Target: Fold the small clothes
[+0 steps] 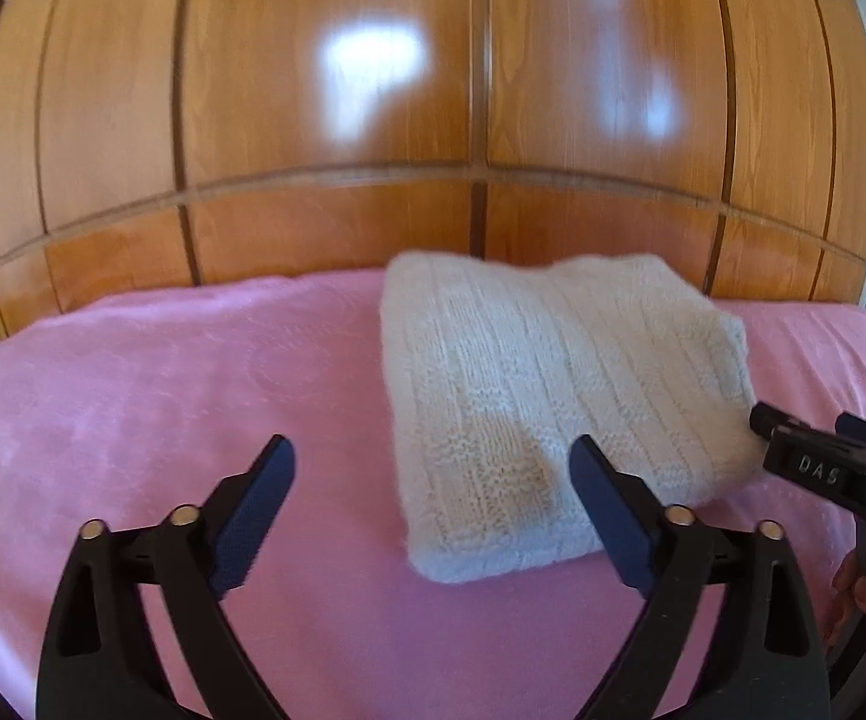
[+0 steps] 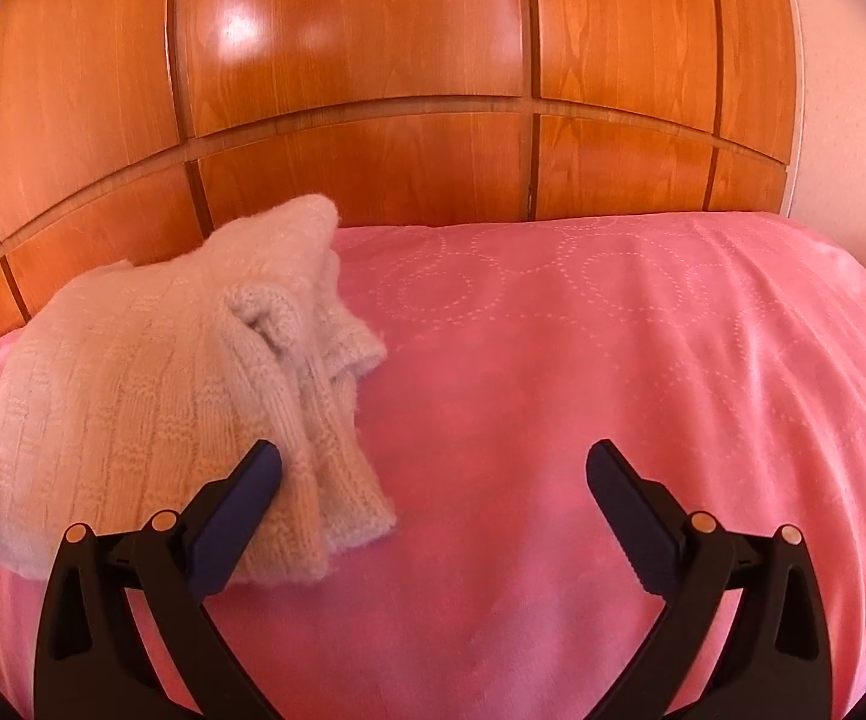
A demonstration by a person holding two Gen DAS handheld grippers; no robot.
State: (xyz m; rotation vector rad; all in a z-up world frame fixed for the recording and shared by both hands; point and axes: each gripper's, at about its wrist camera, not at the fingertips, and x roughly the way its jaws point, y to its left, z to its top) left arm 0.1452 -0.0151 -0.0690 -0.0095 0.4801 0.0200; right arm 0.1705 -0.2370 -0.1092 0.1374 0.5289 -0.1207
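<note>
A white knitted garment (image 1: 541, 408) lies folded into a thick rectangle on the pink blanket (image 1: 163, 396). My left gripper (image 1: 433, 510) is open and empty, just in front of the garment's near left corner. In the right wrist view the same garment (image 2: 151, 396) lies at the left, with bunched sleeves and cuffs along its right side. My right gripper (image 2: 433, 510) is open and empty, its left finger (image 2: 241, 498) at the garment's near right edge. The right gripper's tip (image 1: 817, 462) shows at the right of the left wrist view, beside the garment.
A glossy wooden panelled wardrobe (image 1: 433, 120) stands right behind the bed. The pink blanket (image 2: 613, 360) with dotted circle patterns stretches bare to the right of the garment. A white wall (image 2: 841, 120) is at far right.
</note>
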